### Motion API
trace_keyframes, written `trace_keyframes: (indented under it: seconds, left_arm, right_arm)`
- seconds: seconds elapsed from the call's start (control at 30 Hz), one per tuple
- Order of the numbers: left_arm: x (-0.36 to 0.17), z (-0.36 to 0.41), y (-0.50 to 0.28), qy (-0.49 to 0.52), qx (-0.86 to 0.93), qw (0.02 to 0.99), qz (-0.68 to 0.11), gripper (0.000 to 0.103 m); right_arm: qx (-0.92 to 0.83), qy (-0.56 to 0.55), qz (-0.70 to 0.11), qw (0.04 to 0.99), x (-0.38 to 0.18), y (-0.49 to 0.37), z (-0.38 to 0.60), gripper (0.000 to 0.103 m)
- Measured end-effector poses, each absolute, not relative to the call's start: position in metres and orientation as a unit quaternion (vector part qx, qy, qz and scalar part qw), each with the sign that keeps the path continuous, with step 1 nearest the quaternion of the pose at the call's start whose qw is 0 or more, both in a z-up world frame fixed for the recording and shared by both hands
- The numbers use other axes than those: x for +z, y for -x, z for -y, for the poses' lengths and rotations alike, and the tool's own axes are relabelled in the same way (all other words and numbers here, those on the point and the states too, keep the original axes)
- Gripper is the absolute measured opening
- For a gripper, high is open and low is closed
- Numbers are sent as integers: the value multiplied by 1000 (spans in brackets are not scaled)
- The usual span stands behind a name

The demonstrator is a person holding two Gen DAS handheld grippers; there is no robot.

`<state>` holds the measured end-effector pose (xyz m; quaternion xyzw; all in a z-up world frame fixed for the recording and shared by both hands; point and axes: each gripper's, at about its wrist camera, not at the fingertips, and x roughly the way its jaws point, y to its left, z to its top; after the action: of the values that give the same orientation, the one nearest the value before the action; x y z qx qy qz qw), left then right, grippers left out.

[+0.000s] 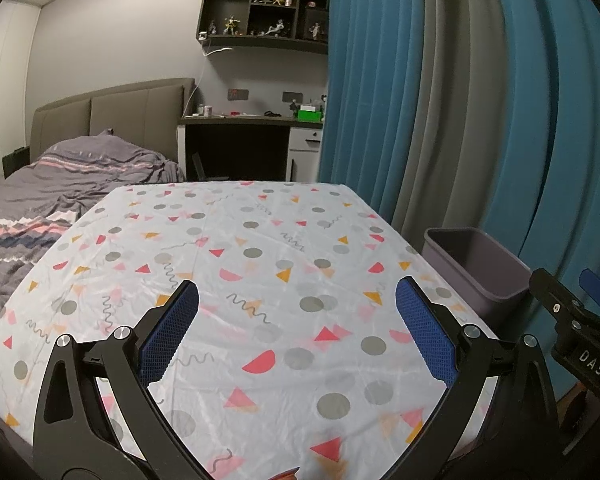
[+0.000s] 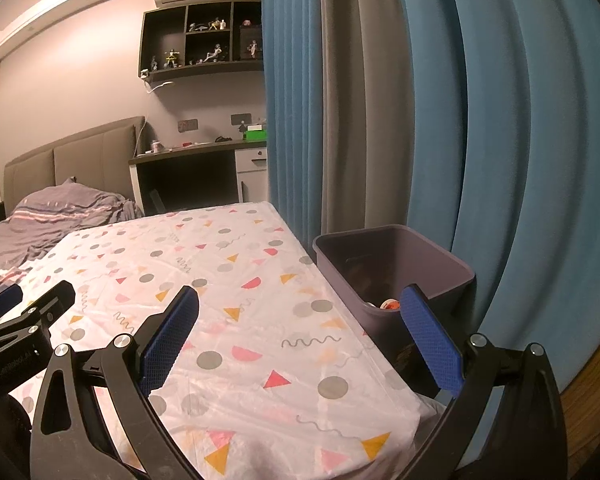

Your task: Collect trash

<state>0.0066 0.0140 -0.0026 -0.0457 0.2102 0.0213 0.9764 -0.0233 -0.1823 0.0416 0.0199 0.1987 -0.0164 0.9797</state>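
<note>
The bench (image 1: pixel 260 264) with its patterned cloth looks bare of rubbish across nearly all its top, so the step in hand is probably a last check for leftovers, or the close of the job. To do it well, sweep both cameras slowly over the cloth, since small scraps could hide among the printed triangles and dots. At the very near edge of the left wrist view a small orange-red scrap (image 1: pixel 286 473) peeks in; I cannot tell whether it is rubbish or part of the print, so it deserves a closer look. The left tongs (image 1: pixel 296 308) hover above the near middle of the bench, spread wide and released, holding nothing and touching nothing. To the right, the right tongs (image 2: pixel 300 320) hang over the near right edge of the bench, also spread wide and empty, the right pad in line with the bin's near rim though I cannot tell if they touch. The bin (image 2: pixel 452 268) stands just beside the bench's right side, against the blue curtain (image 2: pixel 500 120), and a piece of trash (image 2: pixel 390 304), white with a red mark, already lies inside at its near corner.
</note>
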Motion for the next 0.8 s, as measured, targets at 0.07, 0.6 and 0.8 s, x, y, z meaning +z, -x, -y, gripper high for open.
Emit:
trace_keyframes:
  seconds: [0.07, 0.6, 0.8]
  left_arm:
    - [-2, -14, -7, 46, 21, 976, -210, 97]
    - [-1, -13, -7, 45, 21, 976, -210, 97]
    - [-2, -13, -8, 45, 21, 976, -210, 97]
  right_arm:
    - [-16, -20, -199, 980, 42, 23, 183, 97]
    - [-15, -20, -199, 980, 42, 23, 183, 97]
    - [-16, -21, -199, 980, 42, 23, 183, 97]
